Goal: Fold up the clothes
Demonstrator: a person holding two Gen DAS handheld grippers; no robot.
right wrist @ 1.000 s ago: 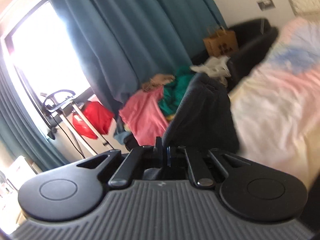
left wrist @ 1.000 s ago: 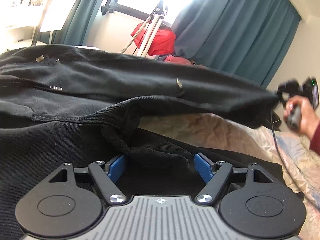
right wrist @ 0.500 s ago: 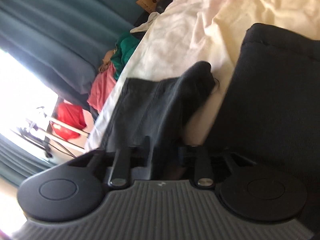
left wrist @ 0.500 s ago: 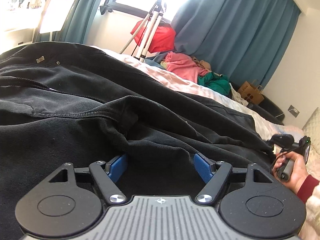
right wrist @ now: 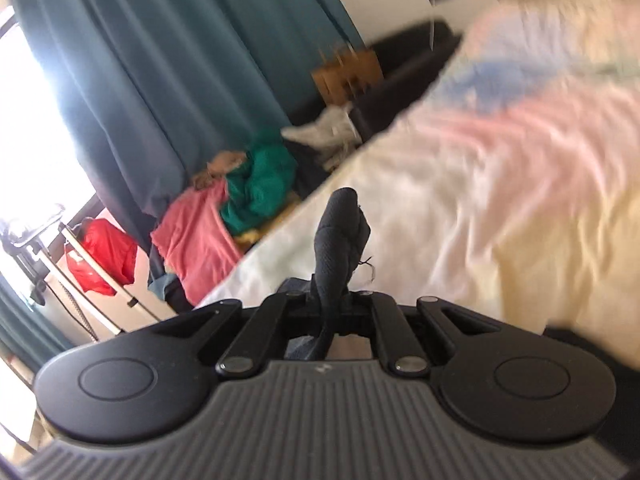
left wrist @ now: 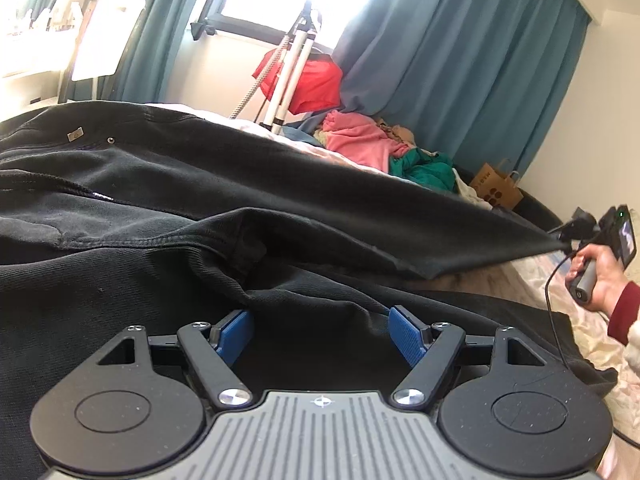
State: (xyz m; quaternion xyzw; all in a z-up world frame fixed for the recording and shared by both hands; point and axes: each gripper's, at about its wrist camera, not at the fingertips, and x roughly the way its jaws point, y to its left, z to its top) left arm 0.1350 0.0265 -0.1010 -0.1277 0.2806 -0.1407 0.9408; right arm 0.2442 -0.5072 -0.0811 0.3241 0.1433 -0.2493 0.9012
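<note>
A: Half a second back the trouser leg lay flat along the bed; now our right hand-held gripper (right wrist: 334, 300) has raised its hem again, so the leg hangs stretched at three o'clock in the left view.

B: And our left hand-held gripper (left wrist: 320, 330) hasn't shifted: its blue pads stand apart over the black trousers (left wrist: 168, 208), gripping nothing.

A: The right one is clamped on a bunched hem of those trousers (right wrist: 340, 236). We judge that thin pinch could slip if we pull harder. With nothing pinning the waist end, the whole garment could also drag across the bed (right wrist: 500, 184).

B: Counting left to right: one tripod (left wrist: 294, 72), one pair of trousers, one pile of clothes (left wrist: 380, 152) at one o'clock, one paper bag (left wrist: 496, 192), two grippers.
</note>
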